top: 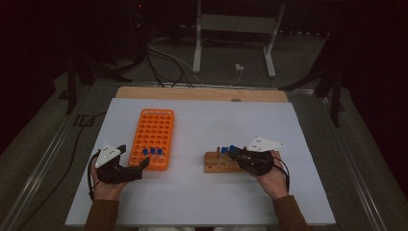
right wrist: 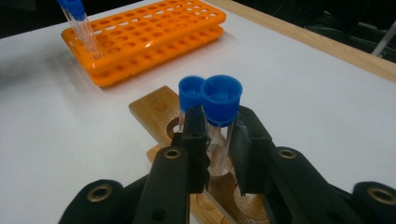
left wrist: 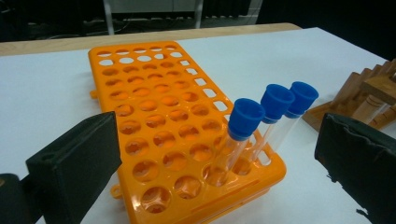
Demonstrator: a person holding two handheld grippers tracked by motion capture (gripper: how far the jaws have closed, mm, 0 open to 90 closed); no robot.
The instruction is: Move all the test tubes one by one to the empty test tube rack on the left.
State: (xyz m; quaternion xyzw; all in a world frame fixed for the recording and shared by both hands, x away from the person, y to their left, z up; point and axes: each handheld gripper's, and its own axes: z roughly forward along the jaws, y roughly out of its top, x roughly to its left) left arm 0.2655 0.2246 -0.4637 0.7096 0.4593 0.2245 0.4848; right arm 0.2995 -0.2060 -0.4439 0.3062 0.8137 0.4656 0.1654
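Right up close, the right gripper point(right wrist: 218, 140) has its two black jaws pinched on a blue-capped tube point(right wrist: 220, 116) just under the cap — a firm hold on the glass, with the tube upright in its hole in the wooden rack point(right wrist: 154, 109). That grip below the cap looks chosen so the tube can lift straight up without snagging the second capped tube point(right wrist: 189, 95) just behind it. The wooden rack sits toward the near right of the white table point(top: 202, 120), well inside its edge. Over at the near left, the left gripper point(top: 126, 168) hovers with jaws spread wide, holding nothing — parked at the near end of the orange rack point(left wrist: 154, 116), perhaps to steady it. Three blue-capped tubes point(left wrist: 268, 112) lean in the orange rack's corner holes nearest the wooden rack, the shortest trip for a transfer.
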